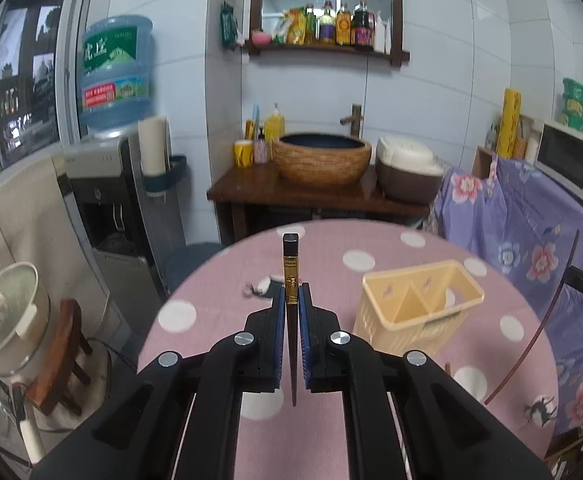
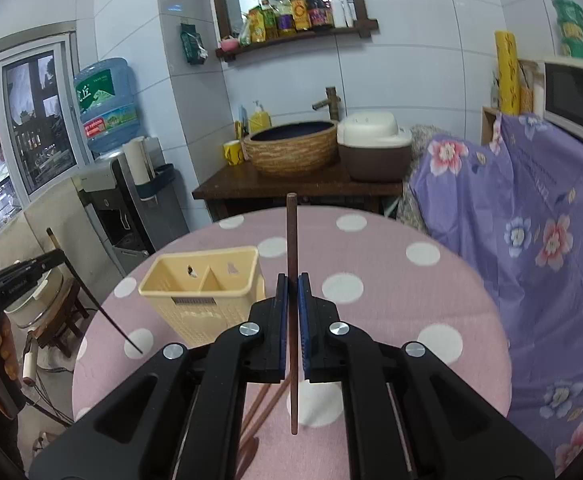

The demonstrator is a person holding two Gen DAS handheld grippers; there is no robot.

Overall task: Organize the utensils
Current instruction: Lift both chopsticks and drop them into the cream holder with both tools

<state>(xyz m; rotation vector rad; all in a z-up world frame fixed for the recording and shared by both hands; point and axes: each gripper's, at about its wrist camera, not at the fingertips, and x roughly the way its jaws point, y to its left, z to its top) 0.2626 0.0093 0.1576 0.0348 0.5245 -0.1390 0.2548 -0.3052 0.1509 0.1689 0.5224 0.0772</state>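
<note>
Chopstick with gold band clamped upright in left gripper, plain brown chopstick clamped in right gripper, cream holder on dotted pink table, water jug label writing unreadable.

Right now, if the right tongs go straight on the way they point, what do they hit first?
Probably the pink dotted tablecloth. The right tongs, shut on a brown chopstick, aim down at open cloth; the yellow utensil holder sits left of that line. Depth is unclear, so the sink counter behind is possible.
</note>
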